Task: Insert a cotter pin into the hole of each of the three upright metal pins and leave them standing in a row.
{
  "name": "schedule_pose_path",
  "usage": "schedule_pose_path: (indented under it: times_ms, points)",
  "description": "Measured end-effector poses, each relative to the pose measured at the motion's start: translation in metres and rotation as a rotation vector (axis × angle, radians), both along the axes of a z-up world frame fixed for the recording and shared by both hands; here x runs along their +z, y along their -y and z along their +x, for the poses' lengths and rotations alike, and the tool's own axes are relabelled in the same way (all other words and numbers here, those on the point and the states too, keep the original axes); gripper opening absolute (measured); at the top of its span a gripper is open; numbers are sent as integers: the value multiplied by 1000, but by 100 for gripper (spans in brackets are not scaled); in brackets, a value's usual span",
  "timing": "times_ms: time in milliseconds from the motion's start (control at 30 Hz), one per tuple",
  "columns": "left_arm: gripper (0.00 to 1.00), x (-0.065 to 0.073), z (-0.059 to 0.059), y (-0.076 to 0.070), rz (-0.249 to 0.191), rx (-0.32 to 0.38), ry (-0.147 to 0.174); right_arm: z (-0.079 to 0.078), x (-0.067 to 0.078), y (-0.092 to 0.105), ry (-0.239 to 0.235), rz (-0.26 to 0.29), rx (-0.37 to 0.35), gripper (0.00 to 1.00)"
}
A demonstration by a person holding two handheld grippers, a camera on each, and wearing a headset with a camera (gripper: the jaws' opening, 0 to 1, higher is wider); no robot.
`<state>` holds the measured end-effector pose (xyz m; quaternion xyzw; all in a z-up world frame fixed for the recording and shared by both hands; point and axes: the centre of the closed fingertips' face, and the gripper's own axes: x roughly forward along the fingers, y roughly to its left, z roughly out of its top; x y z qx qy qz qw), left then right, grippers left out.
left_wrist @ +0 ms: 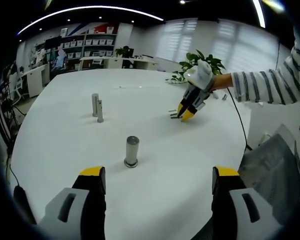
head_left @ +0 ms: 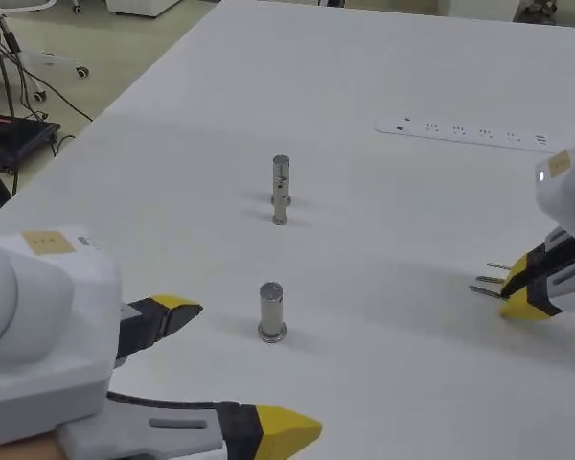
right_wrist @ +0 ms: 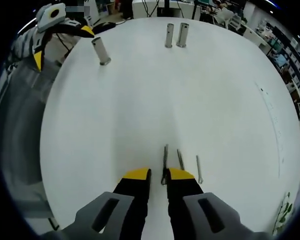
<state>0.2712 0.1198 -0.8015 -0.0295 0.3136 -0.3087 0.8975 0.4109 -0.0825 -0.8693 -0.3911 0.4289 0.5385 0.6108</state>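
Note:
Three upright metal pins stand on the white table (head_left: 383, 220). One metal pin (head_left: 271, 310) is near me; the other two (head_left: 281, 177) (head_left: 280, 206) stand close together farther back. Three cotter pins (head_left: 494, 278) lie flat at the right. My right gripper (head_left: 527, 292) rests its tips on the table at them; its jaws are narrowly apart around one cotter pin (right_wrist: 165, 162), with a small gap still showing. The other two cotter pins (right_wrist: 180, 159) (right_wrist: 199, 169) lie just right of it. My left gripper (head_left: 235, 369) is wide open and holds nothing, just short of the near pin (left_wrist: 131, 151).
A white power strip (head_left: 470, 132) lies at the table's far right. Beyond the table's left edge, the floor (head_left: 38, 86) carries cables and chair bases. A potted plant (left_wrist: 200, 60) stands past the far edge. A striped sleeve (left_wrist: 265, 82) holds the right gripper (left_wrist: 185, 114).

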Motion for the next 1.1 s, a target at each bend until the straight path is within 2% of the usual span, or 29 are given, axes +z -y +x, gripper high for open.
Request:
schedule_pose_path:
  times_ms: [167, 267, 300, 400, 600, 733, 967, 1100]
  points:
    - [87, 0, -1, 0, 7, -5, 3, -2, 0, -2, 17, -29, 15, 9]
    - [87, 2, -1, 0, 5, -1, 8, 2, 0, -2, 62, -63, 20, 5]
    - [87, 3, -1, 0, 4, -1, 10, 0, 0, -4, 52, -63, 9, 5]
    - [86, 4, -2, 0, 7, 0, 13, 1, 1, -3, 63, -79, -2, 4]
    - [86, 7, -7, 2, 9, -6, 19, 2, 1, -1, 60, -61, -100, 3]
    - [85, 9, -11, 2, 15, -7, 24, 0, 1, 1, 75, -47, -107, 2]
    - [84, 11, -14, 0, 19, -5, 30, -10, 4, 2, 110, -78, -53, 2]
    - [84, 13, -15, -1, 27, -6, 33, -13, 13, -2, 131, -38, -65, 2]
